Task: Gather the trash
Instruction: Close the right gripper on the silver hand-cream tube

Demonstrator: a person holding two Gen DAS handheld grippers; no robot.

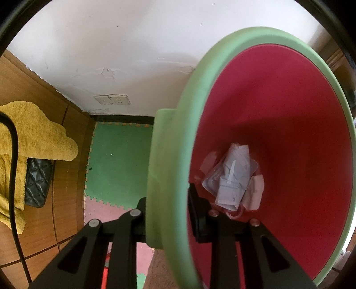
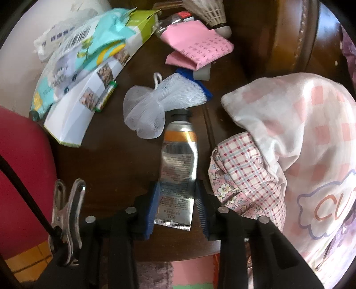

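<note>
Bin (image 1: 278, 100): green rim, red inside; your left gripper (image 1: 169, 211) is clamped on its rim, one finger outside, one inside, so you carry it tilted toward the camera
Bin contents: crumpled paper (image 1: 231, 177) and a few pale scraps at the bottom; that much you have collected
Tube (image 2: 178, 164): squeezed metal tube, black cap, lying on the dark table (image 2: 111, 164); its crimped end sits between the blue pads (image 2: 153, 211) of your right gripper (image 2: 176, 211)
Right gripper state: jaws drawn in around the tube's lower end, pads at or just beside its edges; a firm pinch is not yet certain, tube not lifted
Step in hand: by my reading, you are taking the tube as the next piece of trash
Left on table: white mesh pouf (image 2: 155, 109) touching the tube's cap, pink paper (image 2: 198, 49), torn packets (image 2: 89, 51) at the far left, a small green stick (image 2: 106, 95), a shuttlecock (image 2: 211, 11) at the back
Not trash, likely: checked cloths (image 2: 289, 144) right of the tube, metal clip (image 2: 66, 211) at the near left
Progress: early to middle; several pieces remain
</note>
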